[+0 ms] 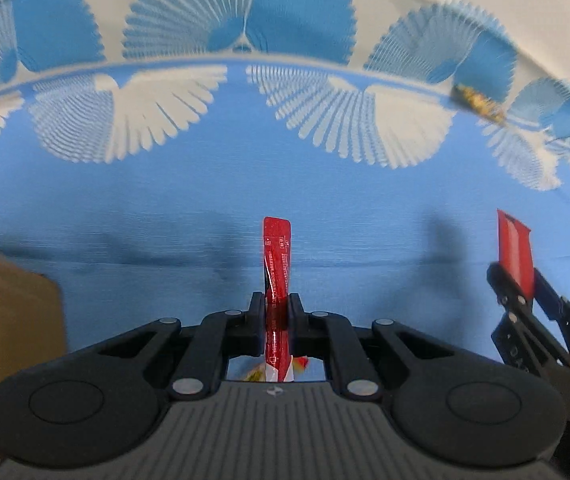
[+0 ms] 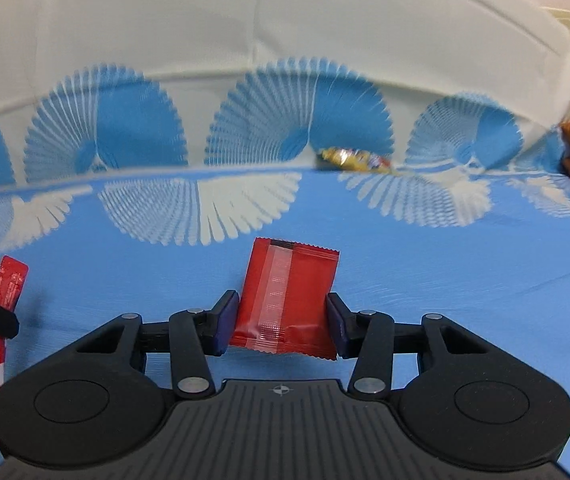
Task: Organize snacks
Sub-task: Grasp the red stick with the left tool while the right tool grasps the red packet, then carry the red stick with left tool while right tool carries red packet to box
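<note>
No words or numbers can be read: the thin red packet (image 1: 276, 276) has tiny white print that is too small and blurry to make out, and each black tool body (image 2: 280, 391) carries only a little round cross mark.

A gold-wrapped snack (image 2: 353, 159) lies on the blue-and-white cloth (image 2: 445, 264).
</note>
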